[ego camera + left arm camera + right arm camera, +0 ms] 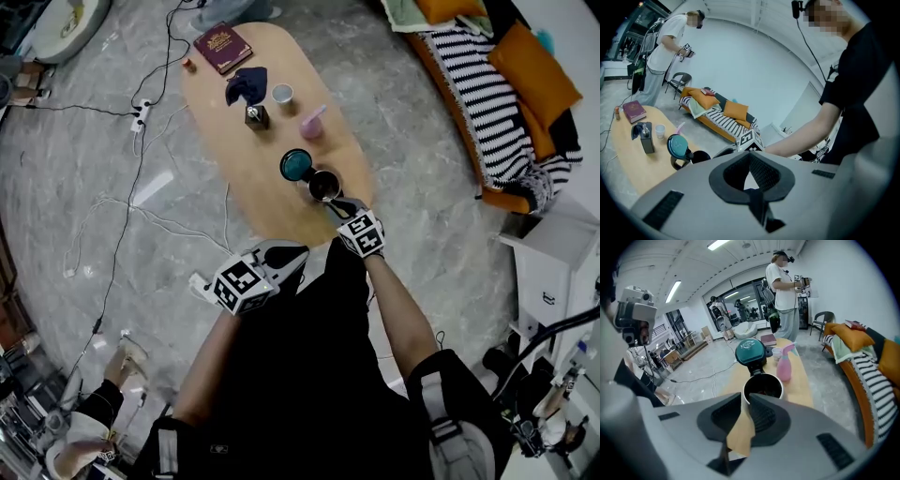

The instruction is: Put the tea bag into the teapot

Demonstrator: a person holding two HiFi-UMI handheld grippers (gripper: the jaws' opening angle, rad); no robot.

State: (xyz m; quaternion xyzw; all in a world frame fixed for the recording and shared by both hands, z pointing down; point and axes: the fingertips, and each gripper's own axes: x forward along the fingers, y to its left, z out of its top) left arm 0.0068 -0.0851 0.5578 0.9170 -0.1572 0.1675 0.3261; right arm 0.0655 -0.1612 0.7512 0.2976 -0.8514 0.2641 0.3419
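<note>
Tea bag (739, 433) is pinched flat between the jaws of my right gripper (744, 397), which are closed tight on it. It's a tan paper thing, and its lower edge sticks out back toward the camera. So it's in the tool, not in the teapot (762, 389).

The pot sits right past the jaw tips in the right gripper view. It's dark inside with the mouth wide open, and its teal lid (750, 351) is tipped up behind it. From the head view, that gripper is at the pot's near rim, close to the near end of the oval wooden table (234, 178). Can't tell if it actually touches the rim.

My left gripper (750, 157) has its jaws closed together with nothing in them. It's held just off the near end of the table, close to my body and apart from the pot.

Other stuff on the table, going away from me:
- a pink spray bottle (784, 364) just behind the pot
- a white cup (776, 351)
- a small dark box (257, 116)
- a dark blue cloth (246, 82)
- a maroon book (222, 47) at the far end

A striped sofa (478, 84) with orange cushions is off to the right. Cables (122, 216) trail over the grey floor (75, 169) on the left. Another person in a white shirt (783, 284) stands past the far end of the table.
</note>
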